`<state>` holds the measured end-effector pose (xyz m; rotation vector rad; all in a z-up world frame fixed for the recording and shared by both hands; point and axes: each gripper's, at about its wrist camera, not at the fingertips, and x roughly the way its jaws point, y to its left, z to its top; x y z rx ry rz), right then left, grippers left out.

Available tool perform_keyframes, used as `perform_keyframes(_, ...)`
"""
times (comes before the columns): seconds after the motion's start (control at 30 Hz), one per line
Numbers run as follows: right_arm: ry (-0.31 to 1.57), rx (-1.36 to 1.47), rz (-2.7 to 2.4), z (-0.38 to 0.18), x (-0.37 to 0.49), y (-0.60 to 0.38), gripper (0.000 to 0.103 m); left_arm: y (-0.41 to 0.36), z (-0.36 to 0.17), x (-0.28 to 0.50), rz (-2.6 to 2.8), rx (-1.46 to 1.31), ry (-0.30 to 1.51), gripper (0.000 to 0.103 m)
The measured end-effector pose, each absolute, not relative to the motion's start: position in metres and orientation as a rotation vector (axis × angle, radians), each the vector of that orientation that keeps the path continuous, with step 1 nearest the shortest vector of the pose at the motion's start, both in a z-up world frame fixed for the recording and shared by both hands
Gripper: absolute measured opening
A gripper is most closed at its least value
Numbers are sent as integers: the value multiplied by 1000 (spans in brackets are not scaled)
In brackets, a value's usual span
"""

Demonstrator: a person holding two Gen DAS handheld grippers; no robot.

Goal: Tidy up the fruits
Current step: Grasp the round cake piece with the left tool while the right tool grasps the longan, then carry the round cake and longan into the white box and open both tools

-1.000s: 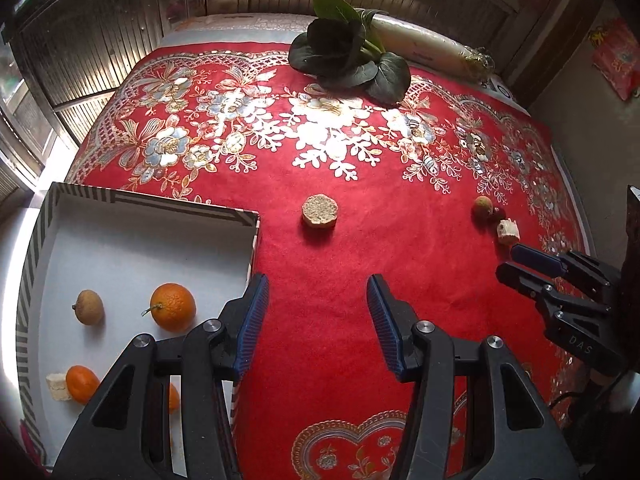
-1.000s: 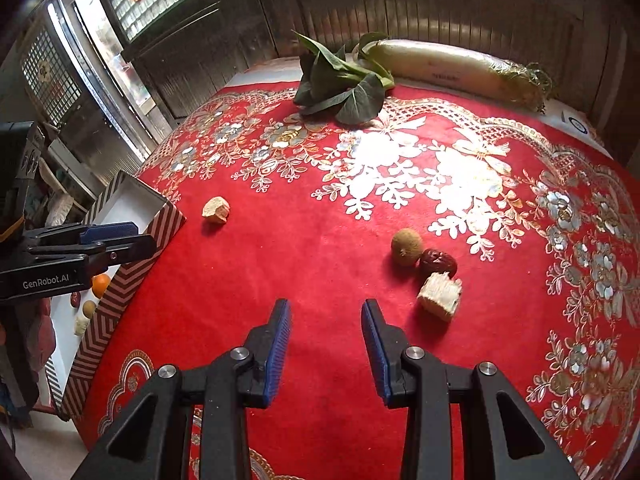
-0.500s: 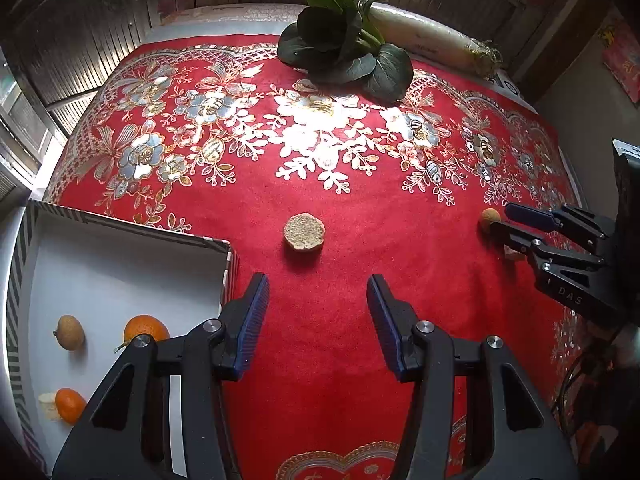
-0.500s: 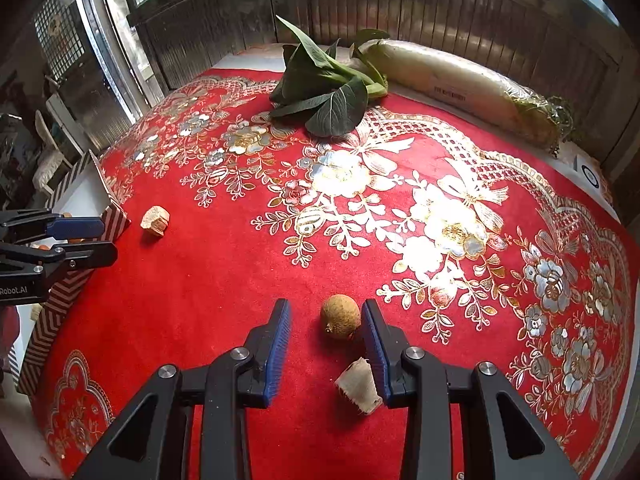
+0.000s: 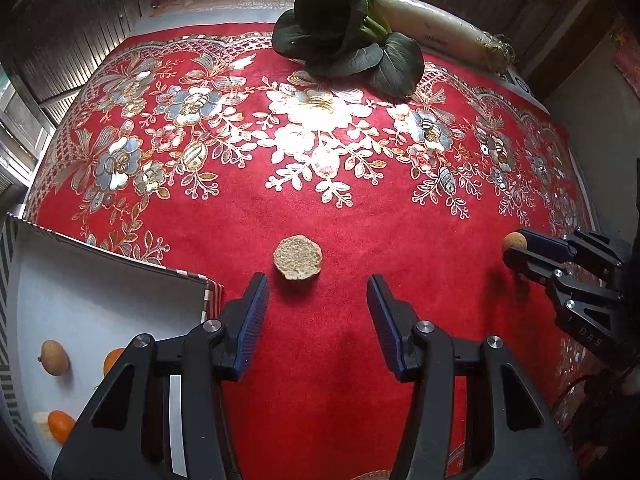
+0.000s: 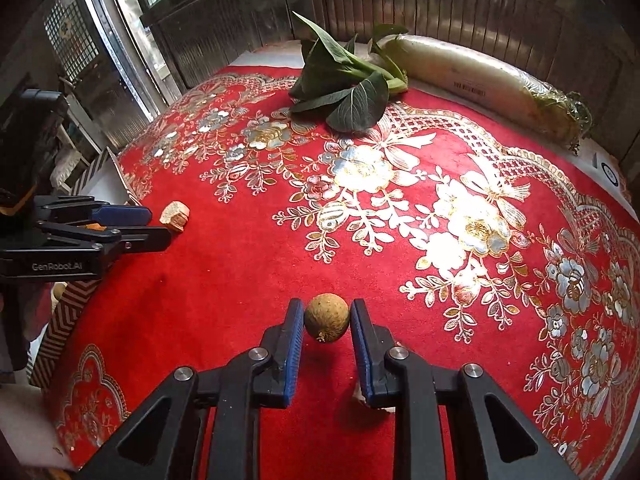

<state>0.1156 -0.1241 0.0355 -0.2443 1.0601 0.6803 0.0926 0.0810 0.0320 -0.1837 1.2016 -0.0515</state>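
A small round brown fruit sits between the pads of my right gripper, which is shut on it just above the red cloth; it also shows in the left wrist view. My left gripper is open and empty, just behind a flat beige round piece on the cloth. The white box at the left holds a brown fruit, an orange and a small orange fruit.
A leafy green vegetable and a long white radish lie at the far edge of the red flowered cloth. A pale chunk shows under my right finger. The beige piece lies by the left gripper.
My right gripper moved forward over the brown fruit and closed on it. My left gripper moved forward toward the beige piece, and the box slid back in its view.
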Motion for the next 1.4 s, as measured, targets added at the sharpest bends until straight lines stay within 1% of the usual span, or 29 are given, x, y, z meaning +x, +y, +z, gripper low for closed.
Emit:
perform_keyframes(0.27,1073,-137,713,30,96,-110,23,85,22,101,-35,-207,1203,51)
perform_keyframes(0.3,1074,-130,715,29,94,-109,23,87,21,100,-37,-218,1198,48)
perform_keyframes(0.33,1075,-122,718,28,93,-107,23,89,21,99,-37,-219,1183,43)
perform_keyframes(0.37,1076,-112,722,29,91,-106,23,89,20,99,-32,-210,1180,26)
perform_keyframes(0.4,1075,-102,725,29,89,-106,23,90,18,98,-35,-210,1181,25)
perform_keyframes(0.63,1074,-87,737,34,74,-101,23,90,29,84,-35,-190,1143,25)
perform_keyframes(1.03,1065,-106,770,46,44,-80,23,91,54,35,4,-137,1104,25)
perform_keyframes(1.4,1051,-179,853,57,20,-41,23,121,62,-10,77,-152,1083,25)
